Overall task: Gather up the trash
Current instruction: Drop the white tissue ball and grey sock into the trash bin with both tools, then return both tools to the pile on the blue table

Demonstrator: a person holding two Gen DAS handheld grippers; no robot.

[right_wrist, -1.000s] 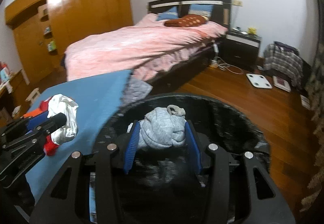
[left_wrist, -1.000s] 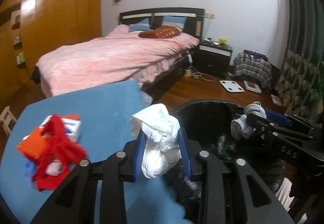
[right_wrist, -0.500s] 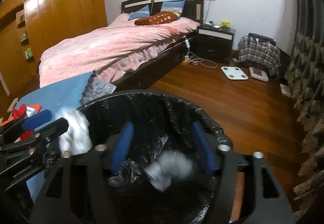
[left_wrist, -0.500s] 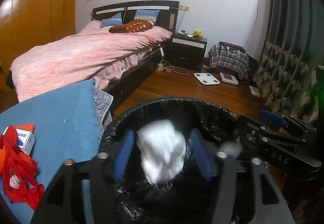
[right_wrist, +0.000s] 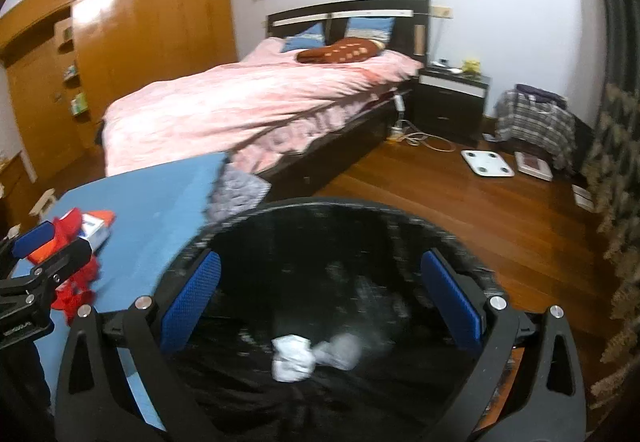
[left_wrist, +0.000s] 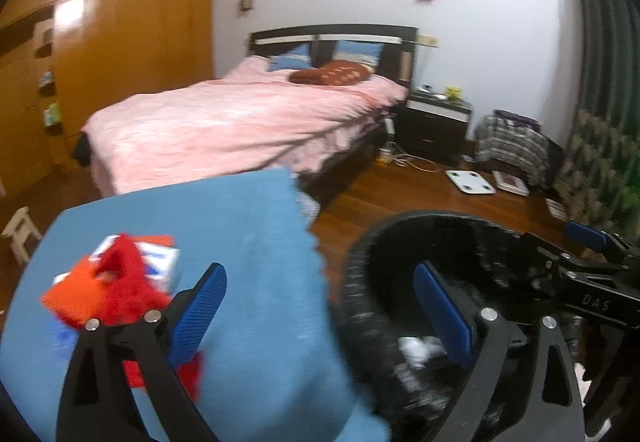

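Left wrist view: my left gripper has just been opening and its blue fingers now stand wide apart with nothing between them, straddling the edge where the blue tabletop meets the black-lined bin. A white wad lies inside the bin, partly hidden behind my right-hand finger. The remaining trash, a red-and-orange heap with a small white-and-blue box under it, sits on the tabletop just beside my left-hand finger. The risk here, as I judge it, is that the heap is loose and tangled: a hasty close may pinch only a strand, dragging the box off the tabletop or leaving part behind. Blur makes the heap's outline hard to read. Right wrist view: my right gripper has likewise just been opening; its fingers are spread wide and empty over the bin's mouth. On the liner below lie the white wad and a grey wad, touching one another. My left gripper shows at the left edge beside the red heap. Here the hazards are two: my fingers could snag the thin liner and pull it off the rim, and both grippers reaching for the one heap could collide.
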